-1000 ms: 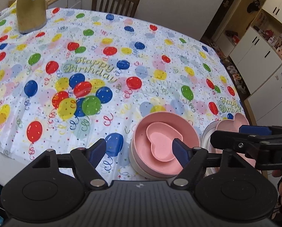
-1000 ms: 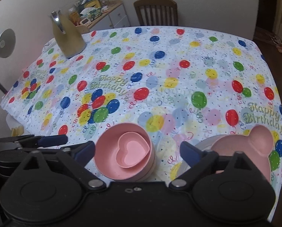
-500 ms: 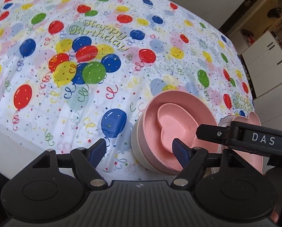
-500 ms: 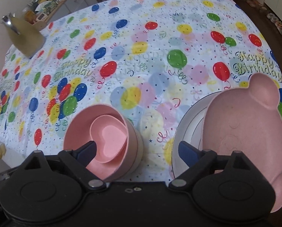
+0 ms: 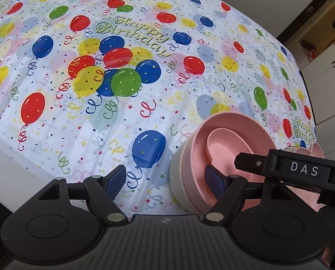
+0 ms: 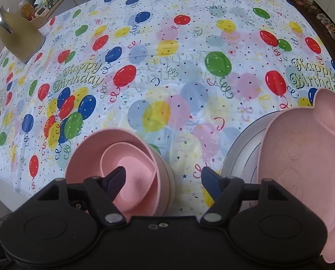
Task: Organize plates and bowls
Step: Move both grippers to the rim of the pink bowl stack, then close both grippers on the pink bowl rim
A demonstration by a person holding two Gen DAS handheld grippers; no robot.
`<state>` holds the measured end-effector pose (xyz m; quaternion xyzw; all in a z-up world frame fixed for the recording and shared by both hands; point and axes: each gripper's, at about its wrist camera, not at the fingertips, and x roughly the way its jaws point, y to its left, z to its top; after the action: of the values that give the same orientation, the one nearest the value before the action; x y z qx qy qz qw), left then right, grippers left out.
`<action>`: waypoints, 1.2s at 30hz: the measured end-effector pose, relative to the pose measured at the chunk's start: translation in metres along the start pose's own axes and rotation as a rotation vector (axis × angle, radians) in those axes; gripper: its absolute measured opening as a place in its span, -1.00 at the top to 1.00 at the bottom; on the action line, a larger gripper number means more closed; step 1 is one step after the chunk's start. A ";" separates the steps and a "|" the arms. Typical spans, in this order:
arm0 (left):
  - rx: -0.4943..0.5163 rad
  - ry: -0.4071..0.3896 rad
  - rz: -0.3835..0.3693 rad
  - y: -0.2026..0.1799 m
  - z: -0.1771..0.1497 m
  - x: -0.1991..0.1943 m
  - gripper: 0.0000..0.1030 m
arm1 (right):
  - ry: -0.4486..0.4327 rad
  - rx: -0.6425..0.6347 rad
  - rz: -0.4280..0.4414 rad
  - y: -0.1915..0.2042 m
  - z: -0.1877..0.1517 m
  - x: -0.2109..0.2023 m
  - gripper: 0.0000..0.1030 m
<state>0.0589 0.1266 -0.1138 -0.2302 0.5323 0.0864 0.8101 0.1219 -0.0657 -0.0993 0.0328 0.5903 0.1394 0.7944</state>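
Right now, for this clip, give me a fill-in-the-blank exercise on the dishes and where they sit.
1. The heart-shaped dish lies inside a round pink ____.
2. The bear-shaped plate rests on a white ____.
3. The tablecloth is printed with balloons and the words "Happy ____".
4. The kettle stands at the table's far ____ corner in the right wrist view.

Missing words: bowl; plate; Birthday; left

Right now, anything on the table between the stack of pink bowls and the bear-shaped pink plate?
Nothing: in the right wrist view only bare balloon tablecloth separates the bowls from the bear plate and the white plate under it.
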 end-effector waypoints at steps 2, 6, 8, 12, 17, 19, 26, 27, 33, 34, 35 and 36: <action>0.002 0.009 0.001 0.000 -0.001 0.002 -0.46 | 0.008 -0.001 0.000 0.000 -0.001 0.003 -0.33; 0.010 0.020 -0.013 -0.002 -0.002 0.004 -0.26 | 0.025 0.001 0.011 -0.001 -0.002 0.006 -0.07; 0.016 0.023 -0.020 -0.003 -0.002 0.005 -0.20 | 0.031 0.000 0.016 0.000 -0.003 0.007 0.02; 0.015 0.035 -0.041 -0.005 -0.003 0.007 -0.07 | 0.038 0.006 0.020 0.000 -0.005 0.007 0.10; 0.032 0.038 -0.064 -0.009 -0.003 0.008 0.17 | 0.046 0.017 0.031 -0.001 -0.007 0.007 0.25; 0.035 0.041 -0.074 -0.010 -0.003 0.008 0.24 | 0.047 0.017 0.033 0.000 -0.007 0.006 0.31; 0.050 0.043 -0.077 -0.013 -0.003 0.008 0.40 | 0.046 -0.004 0.017 0.002 -0.011 0.004 0.49; 0.053 0.043 -0.074 -0.014 -0.003 0.007 0.40 | 0.045 -0.003 0.017 0.002 -0.011 0.004 0.51; 0.067 0.035 -0.061 -0.020 -0.003 0.002 0.40 | 0.027 -0.026 0.004 0.004 -0.014 -0.002 0.59; 0.069 0.033 -0.061 -0.021 -0.004 0.001 0.40 | 0.024 -0.026 0.005 0.004 -0.014 -0.003 0.59; 0.071 0.030 -0.062 -0.023 -0.004 -0.001 0.40 | 0.021 -0.026 0.005 0.003 -0.013 -0.005 0.59; 0.073 0.028 -0.062 -0.024 -0.004 -0.002 0.40 | 0.016 -0.027 0.005 0.003 -0.013 -0.007 0.59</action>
<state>0.0641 0.1034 -0.1064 -0.2182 0.5392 0.0386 0.8125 0.1070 -0.0665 -0.0966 0.0222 0.5947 0.1496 0.7896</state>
